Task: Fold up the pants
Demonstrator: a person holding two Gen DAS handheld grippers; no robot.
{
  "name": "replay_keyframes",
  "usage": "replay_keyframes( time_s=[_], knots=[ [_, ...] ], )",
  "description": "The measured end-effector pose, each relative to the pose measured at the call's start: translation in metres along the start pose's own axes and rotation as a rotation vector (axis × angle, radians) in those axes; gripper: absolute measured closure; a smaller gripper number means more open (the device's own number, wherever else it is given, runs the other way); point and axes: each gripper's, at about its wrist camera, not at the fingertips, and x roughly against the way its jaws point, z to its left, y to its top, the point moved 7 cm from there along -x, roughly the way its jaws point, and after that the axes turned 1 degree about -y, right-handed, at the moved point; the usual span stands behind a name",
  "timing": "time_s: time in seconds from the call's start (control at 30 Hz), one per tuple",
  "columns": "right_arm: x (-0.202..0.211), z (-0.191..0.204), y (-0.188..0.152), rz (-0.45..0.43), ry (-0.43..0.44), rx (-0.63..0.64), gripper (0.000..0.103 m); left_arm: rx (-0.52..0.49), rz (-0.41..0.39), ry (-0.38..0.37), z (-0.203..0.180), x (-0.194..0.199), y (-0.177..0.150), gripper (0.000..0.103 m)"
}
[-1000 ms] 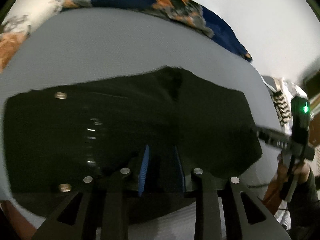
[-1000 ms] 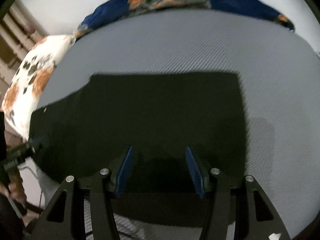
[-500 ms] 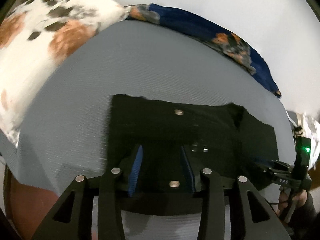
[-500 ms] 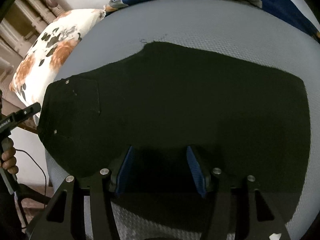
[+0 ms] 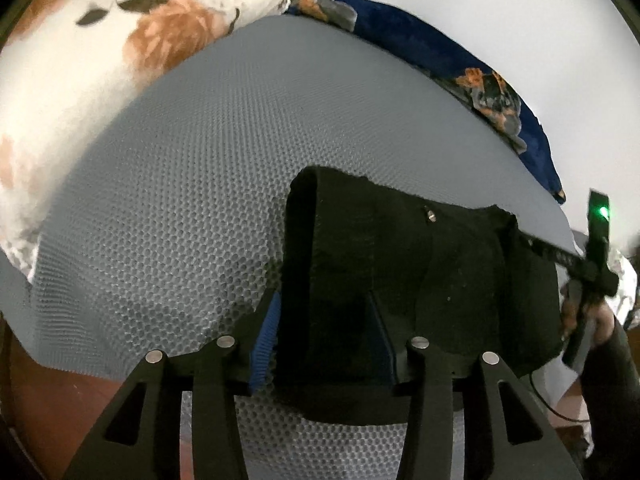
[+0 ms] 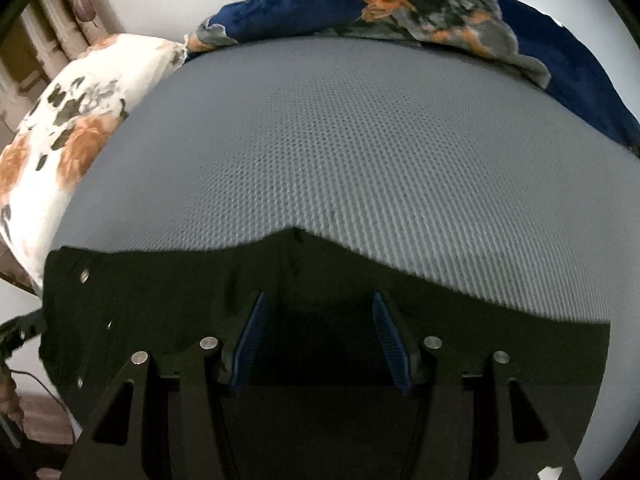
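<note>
Black pants (image 5: 420,280) lie flat on the grey mesh mattress (image 5: 192,208); small metal studs show on the cloth. My left gripper (image 5: 322,340) hovers over their left end, the cloth's edge just inside the left blue pad (image 5: 264,340). Its jaws are opening and do not press on the cloth. My right gripper (image 6: 322,344) hangs open over the pants (image 6: 160,312) just below the peak in their far edge, gripping nothing. Each gripper also shows in the other's view: the right gripper (image 5: 536,246) at the pants' right end, the left gripper (image 6: 28,328) at their left end.
A white floral pillow (image 5: 100,60) lies at the mattress's left, and a dark blue floral blanket (image 6: 420,4) runs along its far side against a white wall. A hand in a dark sleeve (image 5: 608,352) holds the right gripper. Brown floor (image 5: 60,400) shows past the near edge.
The left gripper has slid toward the pants' left end and its jaws have widened. The right view has shifted along the pants, so more bare mattress shows beyond them; its jaws stand unchanged.
</note>
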Motion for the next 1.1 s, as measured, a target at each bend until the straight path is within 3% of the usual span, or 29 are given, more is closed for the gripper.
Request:
replay_keyframes(
  time_s=[0.23,0.7,0.87,0.93,1.1],
  knots=[
    [-0.006,0.005,0.013,0.016,-0.017,0.001,0.049,0.031,0.07,-0.102,0.015,-0.019,0.001,0.054],
    [0.063,-0.005,0.011,-0.075,0.003,-0.1,0.048,-0.034,0.211,-0.391,0.013,-0.038,0.016,0.054],
    [0.073,-0.003,0.008,-0.091,0.029,-0.131,0.048,0.001,0.234,-0.506,0.001,-0.052,0.028,0.055],
    [0.075,-0.003,0.006,-0.095,0.038,-0.138,0.047,0.012,0.218,-0.501,-0.005,-0.057,0.032,0.059],
    [0.08,-0.009,-0.004,-0.105,0.049,-0.17,0.047,0.054,0.156,-0.391,-0.012,-0.049,0.028,0.069]
  ],
)
